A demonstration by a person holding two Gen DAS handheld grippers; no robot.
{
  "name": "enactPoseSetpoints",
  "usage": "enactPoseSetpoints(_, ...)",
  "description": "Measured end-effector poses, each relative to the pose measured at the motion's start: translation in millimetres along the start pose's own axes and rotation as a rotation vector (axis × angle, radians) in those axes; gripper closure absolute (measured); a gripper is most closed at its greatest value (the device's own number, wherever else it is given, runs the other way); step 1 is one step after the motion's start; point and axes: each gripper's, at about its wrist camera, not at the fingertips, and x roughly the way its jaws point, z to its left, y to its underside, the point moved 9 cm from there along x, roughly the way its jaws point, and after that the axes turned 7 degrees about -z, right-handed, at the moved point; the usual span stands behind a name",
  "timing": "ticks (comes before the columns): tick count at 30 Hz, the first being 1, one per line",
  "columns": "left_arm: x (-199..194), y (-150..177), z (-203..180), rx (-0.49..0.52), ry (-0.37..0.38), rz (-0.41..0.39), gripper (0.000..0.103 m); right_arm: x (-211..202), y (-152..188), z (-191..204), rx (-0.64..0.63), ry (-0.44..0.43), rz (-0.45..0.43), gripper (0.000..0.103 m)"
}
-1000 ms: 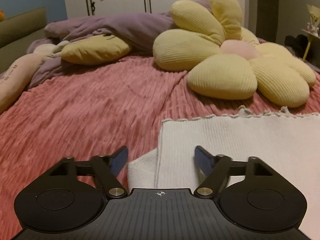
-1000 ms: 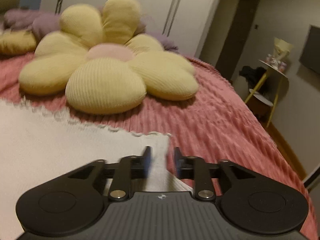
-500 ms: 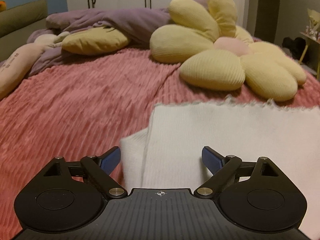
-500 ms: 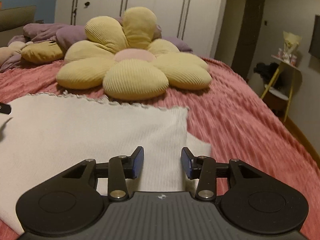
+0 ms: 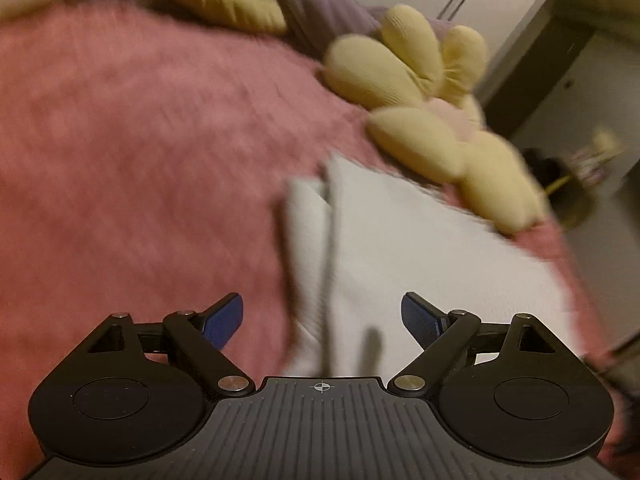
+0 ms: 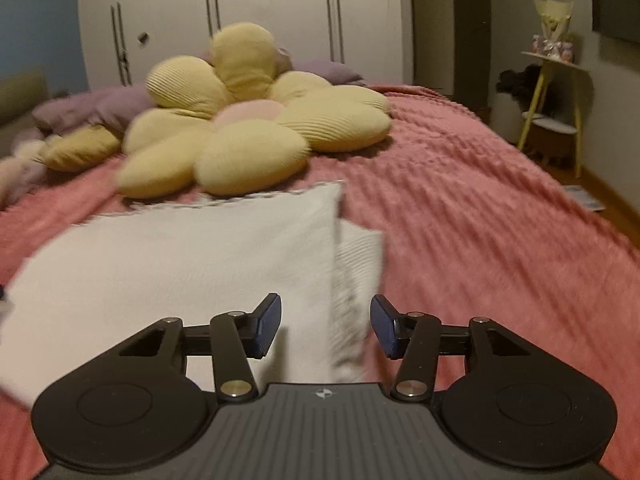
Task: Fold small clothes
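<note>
A white knit garment (image 6: 192, 256) lies flat on the pink bedspread (image 6: 480, 232), folded over, with a sleeve edge sticking out at each side. In the left wrist view the garment (image 5: 404, 248) is blurred and tilted. My left gripper (image 5: 322, 318) is open and empty, above the garment's left edge and sleeve. My right gripper (image 6: 326, 326) is open and empty, above the garment's right edge, with the sleeve fold (image 6: 356, 280) between its fingers' line of sight.
A yellow flower-shaped cushion (image 6: 244, 128) lies just beyond the garment. Purple bedding (image 6: 92, 108) and a yellow pillow (image 6: 80, 148) lie at the head of the bed. A small side table (image 6: 556, 104) stands right of the bed. White wardrobes (image 6: 240, 12) stand behind.
The right gripper has opened, let go of the garment corner and backed off. The left gripper has opened wider, pulled back and tilted, so its view is blurred. The garment now lies folded.
</note>
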Motion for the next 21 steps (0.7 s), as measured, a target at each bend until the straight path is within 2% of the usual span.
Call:
enactPoseSetpoints(1, 3, 4, 0, -0.033, 0.03, 0.037, 0.012, -5, 3, 7, 0.007, -0.025, 0.003, 0.053)
enactPoseSetpoints(3, 10, 8, 0, -0.037, 0.021, 0.073, 0.012, -14, 10, 23, 0.019, -0.089, 0.017, 0.054)
enactPoseSetpoints(7, 21, 9, -3, -0.013, -0.008, 0.081, 0.017, -25, 23, 53, 0.009, -0.184, 0.051, 0.061)
enactPoseSetpoints(8, 21, 9, -4, -0.015, -0.009, 0.078, 0.027, -27, 25, 60, -0.002, -0.201, 0.054, 0.065)
enactPoseSetpoints(11, 21, 6, -4, -0.029, -0.023, 0.071, 0.053, -26, 32, 74, -0.03, -0.225, 0.076, 0.069)
enactPoseSetpoints(14, 22, 6, -2, -0.027, -0.015, 0.071, 0.053, -27, 37, 82, -0.044, -0.227, 0.085, 0.075)
enactPoseSetpoints(16, 26, 8, -4, -0.01, -0.01, 0.081, 0.044, -25, 40, 86, -0.051, -0.22, 0.088, 0.077)
enactPoseSetpoints(17, 27, 9, -5, -0.009, -0.001, 0.086, 0.043, -25, 41, 87, -0.049, -0.215, 0.09, 0.079)
enactPoseSetpoints(19, 29, 10, -7, 0.015, -0.003, 0.086, 0.046, -23, 44, 90, -0.044, -0.21, 0.095, 0.082)
enactPoseSetpoints(21, 30, 8, -8, 0.019, -0.007, 0.087, 0.056, -21, 46, 93, -0.049, -0.204, 0.099, 0.087)
